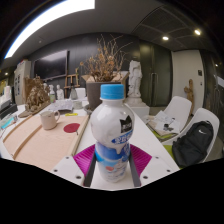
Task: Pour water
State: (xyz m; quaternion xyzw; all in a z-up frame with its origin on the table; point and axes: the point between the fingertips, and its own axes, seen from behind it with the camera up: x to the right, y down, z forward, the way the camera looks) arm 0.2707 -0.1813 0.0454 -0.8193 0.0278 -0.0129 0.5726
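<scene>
The claw [111, 165] has its two fingers closed on the white plastic bottle with a blue screw cap and a blue-and-black label [111, 135]; the magenta pads [84, 158] press against its lower body from either side, with no gap visible. The bottle stands upright between the fingers, cap still on, and the grip sits low on the body, which probably keeps the neck free and gives leverage for tipping later. Whether its base rests on the table or is lifted just clear cannot be told, as the fingers hide the bottom.

Ahead of the claw and to its left, on the pale wooden tabletop [45, 145], sits a grey ceramic mug with a handle [49, 119]. It is open-topped and well apart from the bottle, and looks like the likely receiver for the water. Just beyond and right of the mug lies a small red round disc [71, 127], perhaps a coaster.

To the right of the claw, a black bag with a white logo [195, 143] rests on a white chair [201, 118], away from the work.

Farther on, directly beyond the bottle, a dark pot of dry brown branches [101, 68] stands on the table, and past it a pale statue-like figure [135, 78].

Pouring has not begun: the cap must come off first.
</scene>
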